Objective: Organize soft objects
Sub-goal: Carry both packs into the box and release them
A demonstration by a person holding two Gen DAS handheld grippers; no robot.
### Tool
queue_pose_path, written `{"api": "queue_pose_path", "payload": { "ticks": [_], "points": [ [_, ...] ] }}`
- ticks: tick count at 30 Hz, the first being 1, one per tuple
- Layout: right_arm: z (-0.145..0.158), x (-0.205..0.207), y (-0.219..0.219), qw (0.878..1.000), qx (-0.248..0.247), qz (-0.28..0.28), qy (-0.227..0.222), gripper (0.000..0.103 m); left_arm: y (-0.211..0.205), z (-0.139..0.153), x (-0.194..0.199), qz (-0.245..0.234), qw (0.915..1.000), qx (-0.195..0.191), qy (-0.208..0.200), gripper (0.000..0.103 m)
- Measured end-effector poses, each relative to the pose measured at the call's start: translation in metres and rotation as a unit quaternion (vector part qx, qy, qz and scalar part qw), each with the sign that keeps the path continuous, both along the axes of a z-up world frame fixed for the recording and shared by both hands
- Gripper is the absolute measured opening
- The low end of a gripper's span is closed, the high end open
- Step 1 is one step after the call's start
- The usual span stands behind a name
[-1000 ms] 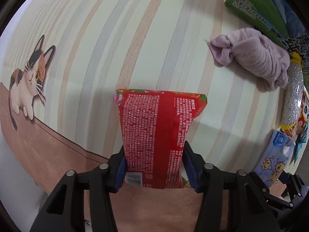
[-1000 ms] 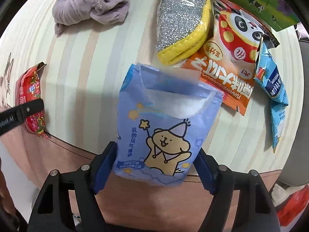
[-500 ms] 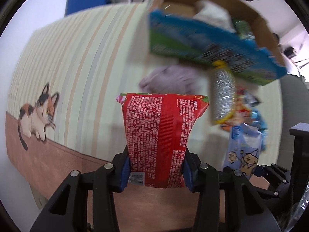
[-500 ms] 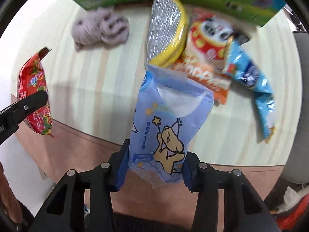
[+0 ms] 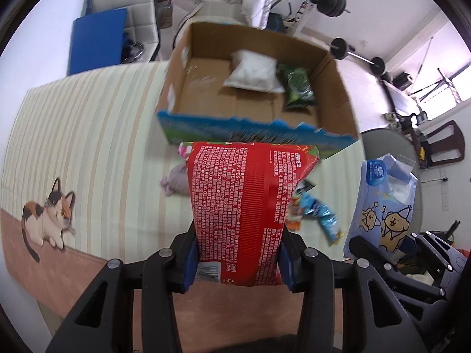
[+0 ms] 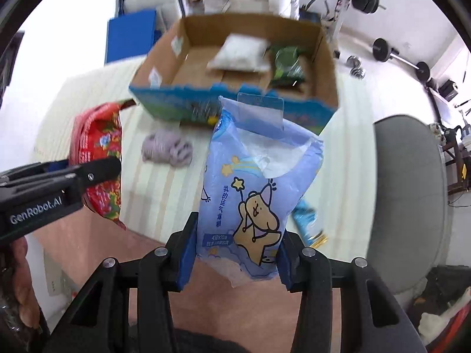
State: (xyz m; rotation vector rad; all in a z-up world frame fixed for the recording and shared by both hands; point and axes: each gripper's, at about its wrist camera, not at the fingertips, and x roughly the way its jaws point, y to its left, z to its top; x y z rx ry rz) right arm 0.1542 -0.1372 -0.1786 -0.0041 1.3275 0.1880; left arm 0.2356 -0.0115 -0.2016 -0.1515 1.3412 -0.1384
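My left gripper (image 5: 237, 260) is shut on a red tissue pack (image 5: 247, 206), held upright well above the table. It also shows in the right wrist view (image 6: 98, 158), with the left gripper (image 6: 97, 169) clamped on it. My right gripper (image 6: 234, 257) is shut on a blue tissue pack with a cartoon bear (image 6: 256, 188), also raised; the pack shows in the left wrist view (image 5: 385, 203). Ahead stands an open cardboard box (image 5: 338, 88) (image 6: 164, 58) holding a white pack (image 5: 254, 72) and a green pack (image 5: 295, 88).
On the striped tablecloth (image 5: 88, 123) lie a purple cloth (image 6: 166, 148) (image 5: 173, 179) and blue snack packets (image 5: 321, 214). A grey chair (image 6: 409, 200) stands to the right. Gym gear and a white jacket sit behind the box.
Both grippers have risen and tilted up with their packs. The box's inside and the room behind have come into view; the table items now sit lower and farther away.
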Motion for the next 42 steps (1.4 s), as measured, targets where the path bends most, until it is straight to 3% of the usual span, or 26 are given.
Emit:
{"api": "queue_pose_path", "payload": {
  "ticks": [5,10,14,17,25,32,42],
  "points": [
    [0.040,0.026,-0.026,0.998,0.054,-0.027,-0.014,0.049,-0.009,0.018,0.043,-0.016,0.9995,-0.026,-0.008,0.042],
    [0.042,0.096,-0.055,0.996,0.071,-0.034,-0.028,0.049,-0.013,0.012,0.116,-0.024,0.9995,-0.018,-0.005,0.042],
    [0.008,0.162,-0.058,0.997,0.072,-0.031,-0.001,0.049,0.000,-0.014,0.184,-0.012,0.9995,-0.013,0.026,0.042],
    [-0.029,0.203,-0.054,0.998,0.048,-0.020,0.028,0.049,0.007,-0.042,0.236,-0.007,0.9986,0.015,0.050,0.042],
    [-0.130,0.278,-0.048,0.991,0.024,-0.012,0.134,0.049,0.006,-0.113,0.322,0.002,0.9920,0.050,0.116,0.042],
    [-0.170,0.290,-0.045,0.983,0.010,-0.003,0.182,0.049,0.005,-0.151,0.348,-0.004,0.9839,0.090,0.155,0.042],
    [-0.198,0.299,-0.042,0.976,-0.004,0.012,0.216,0.050,0.013,-0.172,0.362,-0.001,0.9776,0.086,0.192,0.043]
  ]
}}
